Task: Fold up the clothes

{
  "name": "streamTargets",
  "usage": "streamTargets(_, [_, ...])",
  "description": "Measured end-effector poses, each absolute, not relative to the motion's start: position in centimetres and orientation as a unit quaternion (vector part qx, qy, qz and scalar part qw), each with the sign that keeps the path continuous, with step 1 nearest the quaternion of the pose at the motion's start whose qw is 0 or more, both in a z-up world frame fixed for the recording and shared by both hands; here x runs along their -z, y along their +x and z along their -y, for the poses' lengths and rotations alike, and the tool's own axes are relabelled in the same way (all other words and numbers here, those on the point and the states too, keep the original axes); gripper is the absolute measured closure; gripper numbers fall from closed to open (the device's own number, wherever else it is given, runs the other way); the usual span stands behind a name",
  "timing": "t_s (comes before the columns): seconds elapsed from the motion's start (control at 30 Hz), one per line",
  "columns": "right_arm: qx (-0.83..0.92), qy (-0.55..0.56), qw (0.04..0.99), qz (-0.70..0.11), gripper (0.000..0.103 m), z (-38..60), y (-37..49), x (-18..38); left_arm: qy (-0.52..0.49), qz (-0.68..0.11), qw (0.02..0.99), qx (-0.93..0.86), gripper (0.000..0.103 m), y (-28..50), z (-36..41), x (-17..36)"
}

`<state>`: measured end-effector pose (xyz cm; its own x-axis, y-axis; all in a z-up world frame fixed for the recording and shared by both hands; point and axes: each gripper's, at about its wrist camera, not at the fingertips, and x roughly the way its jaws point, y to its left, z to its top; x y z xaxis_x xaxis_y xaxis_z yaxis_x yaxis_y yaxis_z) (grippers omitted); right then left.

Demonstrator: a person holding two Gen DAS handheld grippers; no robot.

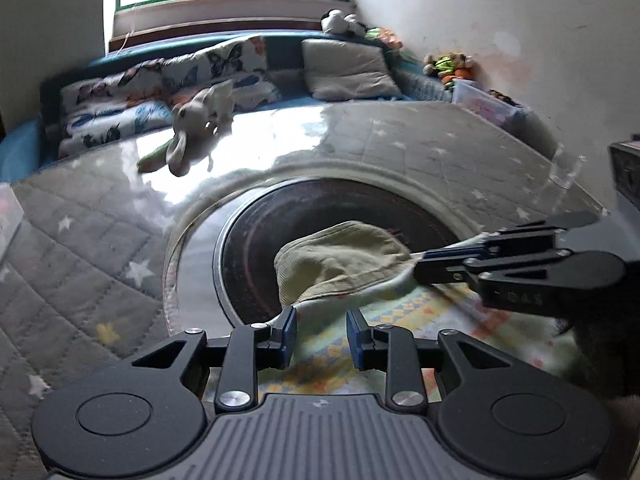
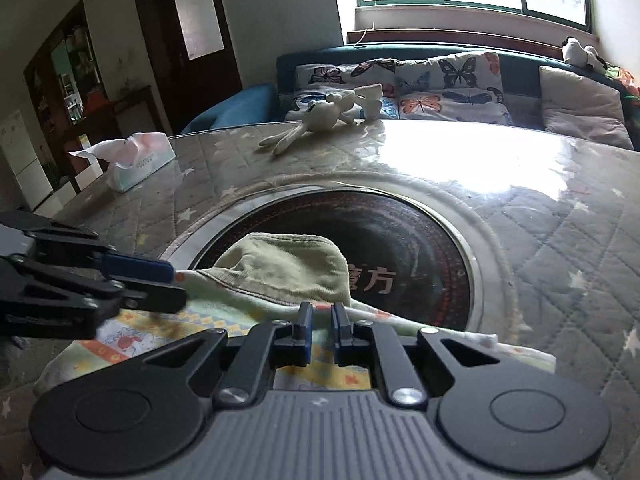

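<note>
A small garment [image 1: 344,264] [image 2: 288,264], olive-green outside with a pale patterned lining, lies partly folded on the table, its green part over the dark round hob [image 1: 256,232] [image 2: 400,232]. My left gripper [image 1: 322,334] [image 2: 179,285] hovers over the patterned part. Its jaws stand apart and hold nothing. My right gripper [image 2: 322,326] [image 1: 414,264] is at the garment's right edge. Only a narrow gap shows between its jaws, and no cloth is pinched there. The two grippers point toward each other across the garment.
A grey quilted star-print cover [image 1: 80,248] [image 2: 560,240] under glossy glass tops the table. A white plush rabbit [image 1: 196,120] [image 2: 320,116] lies at the far side and a tissue box [image 2: 136,158] far left. A sofa with butterfly cushions [image 1: 180,76] stands behind.
</note>
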<state>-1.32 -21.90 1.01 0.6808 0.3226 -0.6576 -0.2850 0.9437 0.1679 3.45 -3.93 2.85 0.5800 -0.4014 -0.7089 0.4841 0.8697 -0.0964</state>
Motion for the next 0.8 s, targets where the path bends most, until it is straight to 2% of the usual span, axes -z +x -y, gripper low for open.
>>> streamTargets(0.3, [-0.178, 0.002, 0.916, -0.360, 0.091, 21.8, -2.0, -2.0, 0.025, -0.381, 0.895, 0.230, 0.075, 3.4, 2.7, -3.3])
streamTargets(0.37, [-0.193, -0.019, 0.914, -0.356, 0.082, 21.3, -3.2, -2.7, 0.025, -0.371, 0.898, 0.236, 0.075, 2.4, 2.7, -3.9])
streamTargets(0.5, [-0.219, -0.050, 0.907, -0.355, 0.079, 20.2, -5.2, -3.1, 0.030, -0.355, 0.898, 0.258, 0.075, -0.2, 3.3, -4.4])
streamTargets(0.57, [-0.224, -0.062, 0.906, -0.354, 0.069, 19.6, -6.0, -2.8, 0.035, -0.352, 0.898, 0.263, 0.075, -1.4, 3.6, -4.2])
streamTargets(0.8, [-0.229, -0.110, 0.906, -0.338, 0.069, 18.1, -8.8, -2.5, 0.060, -0.332, 0.902, 0.268, 0.073, -5.3, 4.1, -3.3])
